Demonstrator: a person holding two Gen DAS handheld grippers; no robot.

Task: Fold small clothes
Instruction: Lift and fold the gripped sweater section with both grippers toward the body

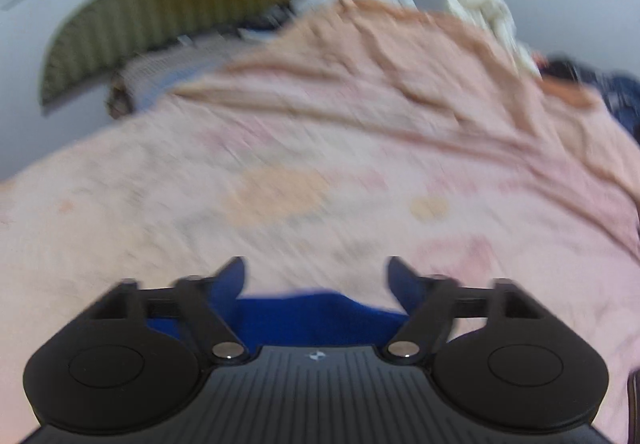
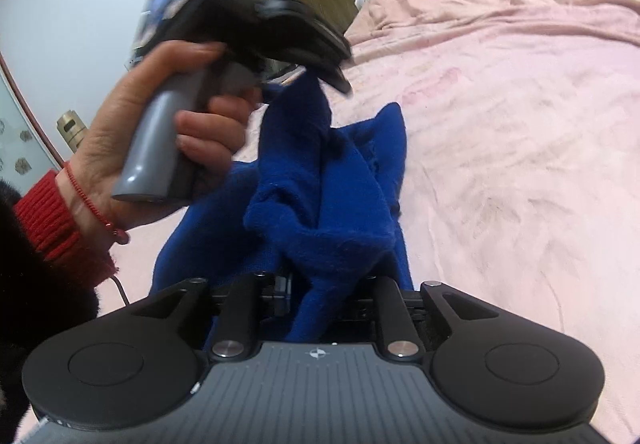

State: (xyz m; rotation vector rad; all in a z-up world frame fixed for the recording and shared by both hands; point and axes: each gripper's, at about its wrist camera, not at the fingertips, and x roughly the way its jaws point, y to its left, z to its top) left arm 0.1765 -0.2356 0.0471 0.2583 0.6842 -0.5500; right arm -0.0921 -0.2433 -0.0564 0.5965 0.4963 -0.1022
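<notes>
A small blue fleece garment (image 2: 320,184) hangs bunched between the two grippers above a pink bed sheet (image 2: 520,104). My right gripper (image 2: 316,296) is shut on its near end; the fingertips are buried in the cloth. My left gripper (image 2: 336,78), hand-held, is up at the left in the right wrist view, with the garment's far end right at its tips. In the blurred left wrist view the left gripper (image 1: 316,272) has its fingers spread wide, with a blue strip of garment (image 1: 316,316) low between them.
An olive ribbed cushion (image 1: 180,4) and a pile of white and dark clothes (image 1: 488,16) lie at the far end of the bed. A white wall stands behind. A brass fitting (image 2: 72,128) is at the left.
</notes>
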